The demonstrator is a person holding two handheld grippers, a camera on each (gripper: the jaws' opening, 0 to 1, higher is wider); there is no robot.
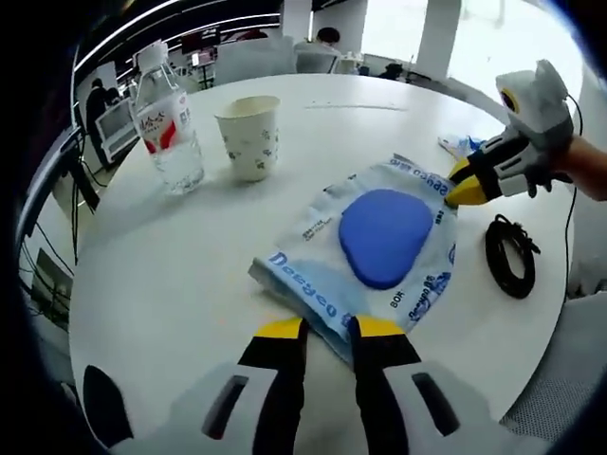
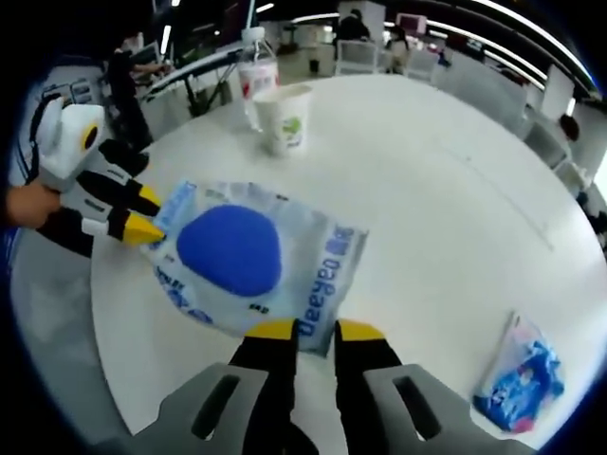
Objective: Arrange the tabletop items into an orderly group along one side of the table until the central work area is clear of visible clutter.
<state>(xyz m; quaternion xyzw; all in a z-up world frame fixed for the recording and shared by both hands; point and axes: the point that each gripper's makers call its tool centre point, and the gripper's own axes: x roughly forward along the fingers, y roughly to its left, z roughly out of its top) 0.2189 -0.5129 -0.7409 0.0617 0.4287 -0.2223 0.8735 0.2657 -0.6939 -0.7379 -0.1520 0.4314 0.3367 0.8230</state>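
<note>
A clear plastic packet (image 1: 313,275) with blue lettering holds a blue oval pad (image 1: 384,235) and lies in the middle of the round white table (image 1: 171,284). My left gripper (image 1: 329,329) is shut on the packet's near edge. In the right gripper view it comes in from the left (image 2: 144,213), pinching a corner of the packet (image 2: 322,256). My right gripper (image 2: 316,331) is shut on the opposite edge and enters the left gripper view from the right (image 1: 465,183), held by a hand. The pad (image 2: 229,248) sits between the two grippers.
A water bottle (image 1: 169,128) and a paper cup (image 1: 249,137) stand side by side near the table's edge. A coiled black cable (image 1: 510,256) lies beside the packet. A small blue-and-white packet (image 2: 522,374) rests near the rim. Chairs and desks surround the table.
</note>
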